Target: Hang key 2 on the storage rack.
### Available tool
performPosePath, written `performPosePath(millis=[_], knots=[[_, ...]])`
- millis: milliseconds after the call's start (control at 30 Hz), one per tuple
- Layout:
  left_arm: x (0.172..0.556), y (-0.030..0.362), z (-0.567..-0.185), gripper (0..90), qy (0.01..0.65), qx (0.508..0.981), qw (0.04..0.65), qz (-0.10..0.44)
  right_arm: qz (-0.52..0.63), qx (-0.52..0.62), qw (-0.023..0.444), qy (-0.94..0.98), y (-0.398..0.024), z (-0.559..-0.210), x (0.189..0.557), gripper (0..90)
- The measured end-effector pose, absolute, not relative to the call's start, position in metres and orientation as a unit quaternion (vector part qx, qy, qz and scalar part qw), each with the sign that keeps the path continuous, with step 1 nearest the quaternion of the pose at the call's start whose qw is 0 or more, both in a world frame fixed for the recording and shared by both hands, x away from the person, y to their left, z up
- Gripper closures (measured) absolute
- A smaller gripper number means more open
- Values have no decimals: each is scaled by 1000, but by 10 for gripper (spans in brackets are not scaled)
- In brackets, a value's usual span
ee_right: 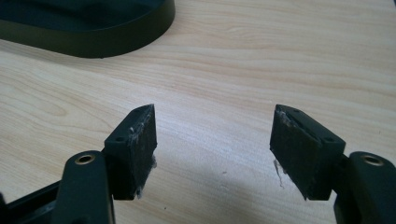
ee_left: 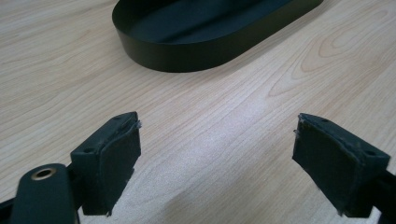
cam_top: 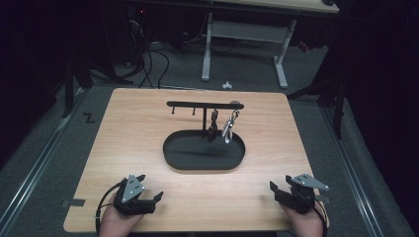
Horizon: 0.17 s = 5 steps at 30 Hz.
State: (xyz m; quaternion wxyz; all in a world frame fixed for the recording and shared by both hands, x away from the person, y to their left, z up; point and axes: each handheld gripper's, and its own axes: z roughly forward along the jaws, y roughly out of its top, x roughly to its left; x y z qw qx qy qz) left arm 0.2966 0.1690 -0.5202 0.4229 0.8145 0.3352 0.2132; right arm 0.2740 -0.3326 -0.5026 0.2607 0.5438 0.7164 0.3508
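Now both the left tool (cam_top: 147, 189) and right tool (cam_top: 280, 185) rest spread and empty on the tabletop (cam_top: 148, 123), near the black tray (cam_top: 170, 157) holding what look like keys (cam_top: 228, 127).

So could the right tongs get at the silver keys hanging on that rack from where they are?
Probably yes. The right tongs are open and empty, the silver keys hang on the rack's right side, and bare table lies between them.

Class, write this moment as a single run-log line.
left gripper: open, empty | right gripper: open, empty | keys: hanging on rack | tray: mid-table
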Motion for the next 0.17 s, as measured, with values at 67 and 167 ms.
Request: performPosePath(millis=[67,167], knots=[[295,169,-519,155,334,815,422,214,350,541,261,718,-330,-504,274,328],[293,170,-518,155,334,813,425,218,351,543,253,720,-328,-508,274,328]])
